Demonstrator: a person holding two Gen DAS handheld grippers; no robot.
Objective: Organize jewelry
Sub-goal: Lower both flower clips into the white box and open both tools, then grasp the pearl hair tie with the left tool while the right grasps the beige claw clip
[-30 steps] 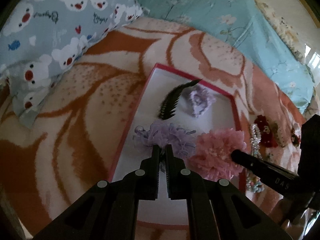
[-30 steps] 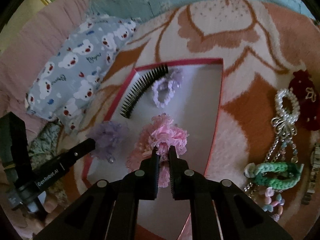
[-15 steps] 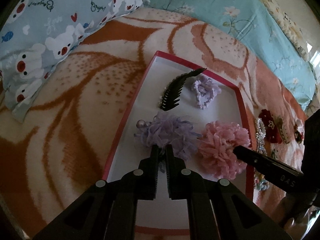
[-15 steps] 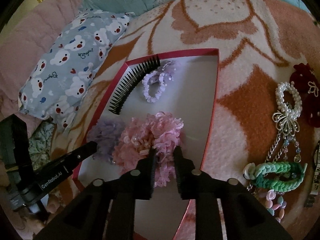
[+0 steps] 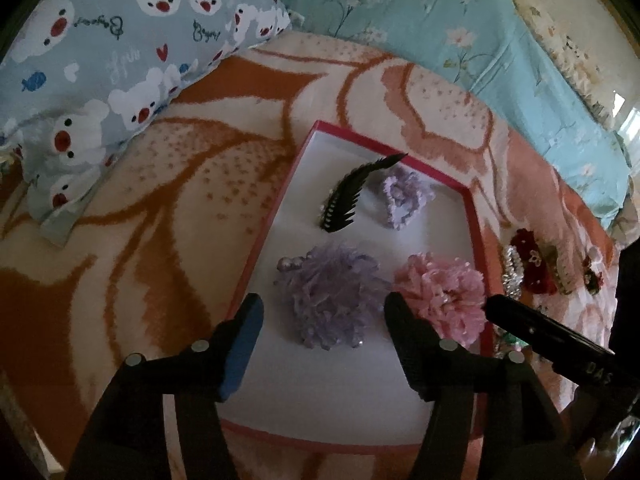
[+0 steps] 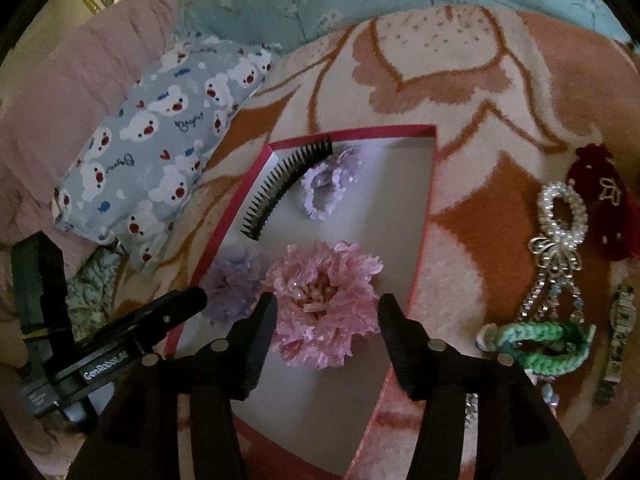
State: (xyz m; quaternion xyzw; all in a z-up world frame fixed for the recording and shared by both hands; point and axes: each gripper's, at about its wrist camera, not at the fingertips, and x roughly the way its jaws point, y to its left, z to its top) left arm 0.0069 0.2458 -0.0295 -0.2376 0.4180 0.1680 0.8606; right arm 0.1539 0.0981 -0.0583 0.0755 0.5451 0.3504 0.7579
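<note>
While both tongs spread apart, left gripper [image 5: 322,312] straddles the purple flower [image 5: 332,296], right gripper [image 6: 326,312] the pink flower [image 6: 324,304], inside the box [image 5: 476,240].

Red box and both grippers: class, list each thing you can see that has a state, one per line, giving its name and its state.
Red box: lidless, lying flat on the blanket.
Purple flower: in the box, released.
Pink flower: in the box, released.
Black comb: in the box, untouched.
Small purple scrunchie: in the box.
Green bracelet: outside the box.
Left gripper: fingers opening.
Right gripper: fingers opening.
</note>
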